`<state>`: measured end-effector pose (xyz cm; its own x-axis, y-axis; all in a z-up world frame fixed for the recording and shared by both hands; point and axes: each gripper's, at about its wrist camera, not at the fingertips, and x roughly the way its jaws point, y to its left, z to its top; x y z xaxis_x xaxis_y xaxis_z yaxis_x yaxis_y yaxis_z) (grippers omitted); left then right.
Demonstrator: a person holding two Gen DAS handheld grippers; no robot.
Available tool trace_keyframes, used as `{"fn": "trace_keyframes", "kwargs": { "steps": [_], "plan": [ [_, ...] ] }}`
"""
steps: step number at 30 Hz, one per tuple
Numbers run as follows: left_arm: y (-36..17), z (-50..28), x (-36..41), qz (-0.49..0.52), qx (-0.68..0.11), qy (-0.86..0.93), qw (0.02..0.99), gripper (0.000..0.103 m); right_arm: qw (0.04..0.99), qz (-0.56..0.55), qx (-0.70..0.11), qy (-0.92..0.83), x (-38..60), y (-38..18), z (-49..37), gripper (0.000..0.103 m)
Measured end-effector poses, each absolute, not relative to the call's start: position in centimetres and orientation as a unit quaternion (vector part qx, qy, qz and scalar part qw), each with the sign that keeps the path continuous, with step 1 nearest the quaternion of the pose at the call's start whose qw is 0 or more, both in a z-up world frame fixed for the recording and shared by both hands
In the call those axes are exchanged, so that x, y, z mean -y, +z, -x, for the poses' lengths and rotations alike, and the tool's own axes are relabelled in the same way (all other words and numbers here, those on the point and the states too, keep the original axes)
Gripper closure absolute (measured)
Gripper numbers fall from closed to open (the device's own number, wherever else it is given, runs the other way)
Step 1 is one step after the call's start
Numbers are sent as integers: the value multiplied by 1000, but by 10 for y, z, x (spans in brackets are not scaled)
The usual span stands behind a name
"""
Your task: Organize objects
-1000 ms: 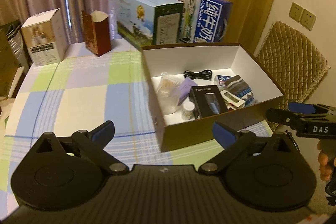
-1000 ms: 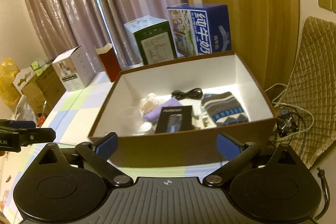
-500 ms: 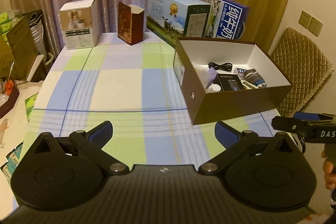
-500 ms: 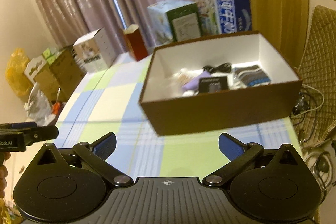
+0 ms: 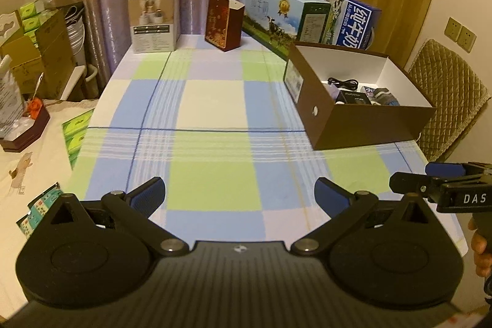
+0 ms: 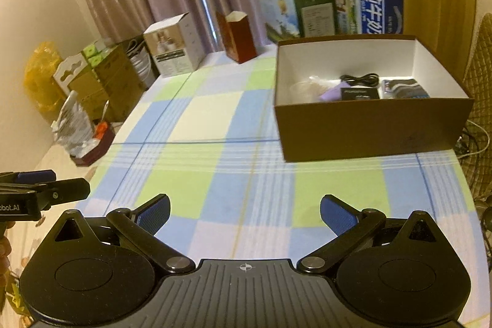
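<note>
A brown cardboard box [image 5: 366,125] [image 6: 369,131] with a white inside stands on the right side of the checked tablecloth. In it lie a black cable [image 6: 359,78], a black packet [image 6: 359,93], a purple item [image 6: 330,95], a clear plastic cup [image 6: 299,89] and a striped sock [image 6: 406,89]. My left gripper [image 5: 240,197] is open above the near table edge, nothing between its blue pads. My right gripper [image 6: 244,212] is open too, well short of the box. Each gripper shows at the edge of the other's view.
At the table's far end stand a white carton [image 5: 153,20], a dark red open box [image 5: 224,20], a green and blue milk carton [image 5: 286,17] and a blue carton [image 5: 353,17]. A quilted chair [image 5: 449,100] is right of the table. Cardboard boxes and bags crowd the left.
Both grippers have pulled back from the brown box toward the near table edge. The box now looks smaller and farther away. Both stay open and hold nothing.
</note>
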<state>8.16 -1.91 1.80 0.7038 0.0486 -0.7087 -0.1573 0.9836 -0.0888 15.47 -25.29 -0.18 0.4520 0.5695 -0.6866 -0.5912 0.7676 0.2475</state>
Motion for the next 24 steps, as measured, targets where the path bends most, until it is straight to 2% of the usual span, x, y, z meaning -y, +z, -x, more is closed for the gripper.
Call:
{"fn": "trace_keyframes", "kwargs": {
  "steps": [24],
  "plan": [
    [9,-34,3,78,-387,62,917,1,844,33,-400,355,229,-6,-103,2]
  ]
}}
